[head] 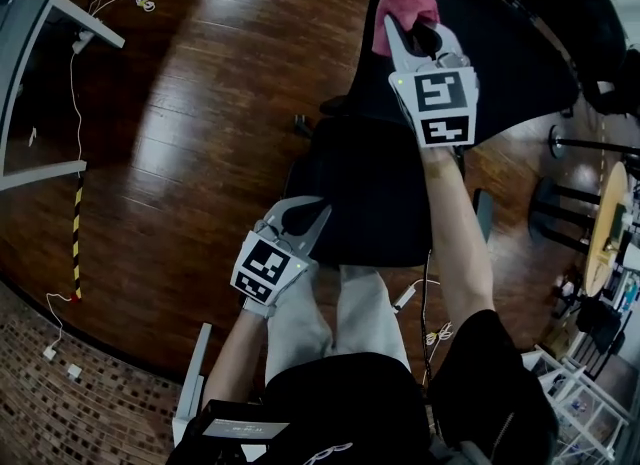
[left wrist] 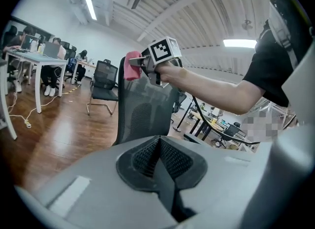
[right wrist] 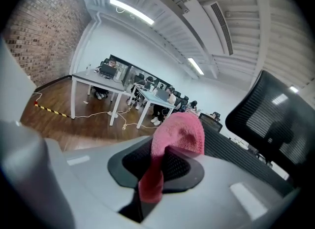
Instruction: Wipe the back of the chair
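R tongs [head: 415, 38] clamped on cloth [head: 400, 3], held at top of chair back [head: 500, 63] prob. to wipe it; L tongs [head: 305, 215] jaws together, empty, parked low by seat.

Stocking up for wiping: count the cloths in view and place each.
1. The pink cloth is clamped in the jaws of the right gripper, at the top edge of the chair back. The left gripper is shut and empty. More cloths may lie out of view.
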`<state>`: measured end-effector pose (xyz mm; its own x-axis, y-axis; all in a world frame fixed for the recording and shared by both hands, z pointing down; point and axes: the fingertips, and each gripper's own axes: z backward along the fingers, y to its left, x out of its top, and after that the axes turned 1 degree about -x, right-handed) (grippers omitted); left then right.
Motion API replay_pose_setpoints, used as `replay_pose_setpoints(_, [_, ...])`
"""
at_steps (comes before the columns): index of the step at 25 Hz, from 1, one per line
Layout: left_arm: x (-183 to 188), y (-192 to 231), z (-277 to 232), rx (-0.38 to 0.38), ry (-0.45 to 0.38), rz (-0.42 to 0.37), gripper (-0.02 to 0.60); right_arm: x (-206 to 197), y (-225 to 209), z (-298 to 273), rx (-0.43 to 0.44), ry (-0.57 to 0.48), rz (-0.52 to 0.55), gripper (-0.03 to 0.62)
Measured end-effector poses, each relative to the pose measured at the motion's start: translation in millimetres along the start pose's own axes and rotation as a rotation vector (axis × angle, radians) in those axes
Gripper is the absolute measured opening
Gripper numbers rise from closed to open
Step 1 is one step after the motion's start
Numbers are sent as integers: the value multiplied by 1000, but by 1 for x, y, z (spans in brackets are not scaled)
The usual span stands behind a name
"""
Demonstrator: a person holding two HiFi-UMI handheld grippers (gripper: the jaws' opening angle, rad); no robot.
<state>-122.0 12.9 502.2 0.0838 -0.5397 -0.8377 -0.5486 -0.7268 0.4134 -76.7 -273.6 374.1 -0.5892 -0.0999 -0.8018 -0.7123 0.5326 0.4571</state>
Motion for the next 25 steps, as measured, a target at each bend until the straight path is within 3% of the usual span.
replay_pose_setpoints(11, [48,-35,30,-64,-16,-32,-9,-61,68,141,86,128,-190,44])
replay_pose_setpoints(19, [69,-62,25,-125,49,-142,-9,-89,80,250,41,149,-326,44])
replay_pose_setpoints(25, [86,-90,18,-175,66,-182,-9,-95,89,290,8,149,-333,44])
